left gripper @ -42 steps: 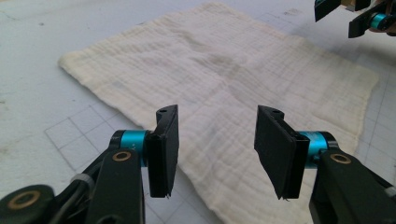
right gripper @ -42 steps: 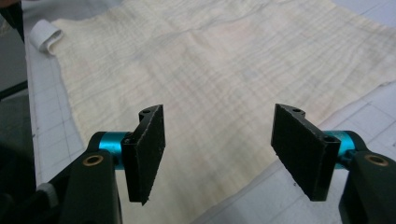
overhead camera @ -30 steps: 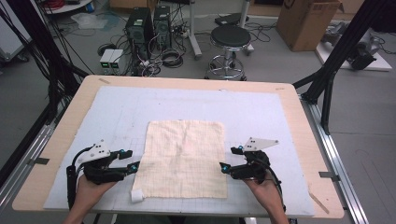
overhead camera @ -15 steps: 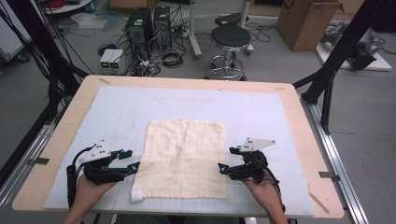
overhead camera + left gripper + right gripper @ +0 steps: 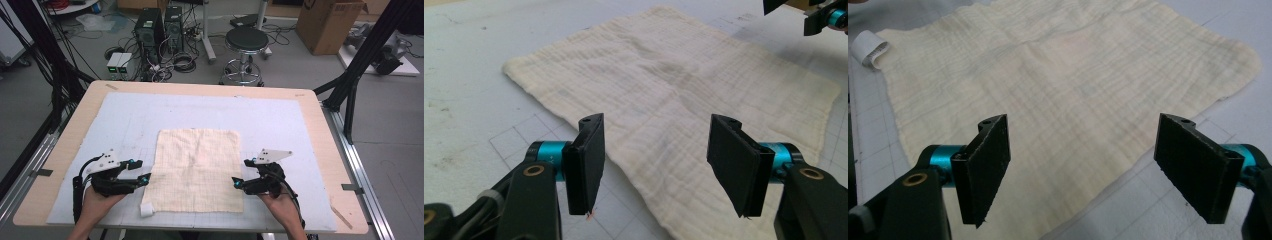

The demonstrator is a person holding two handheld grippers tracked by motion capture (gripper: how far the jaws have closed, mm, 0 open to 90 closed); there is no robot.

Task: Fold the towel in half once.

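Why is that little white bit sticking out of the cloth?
It looks like a tag on the near left corner of the cream cloth, curled up. The cloth itself lies flat, with only faint creases. Nothing else seems odd.

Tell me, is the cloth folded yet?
Not yet. The cream cloth is spread flat on the white mat. The left gripper and right gripper wait at its two sides, jaws open, the left's just widening, nothing between them. Grabbing and folding probably come next.
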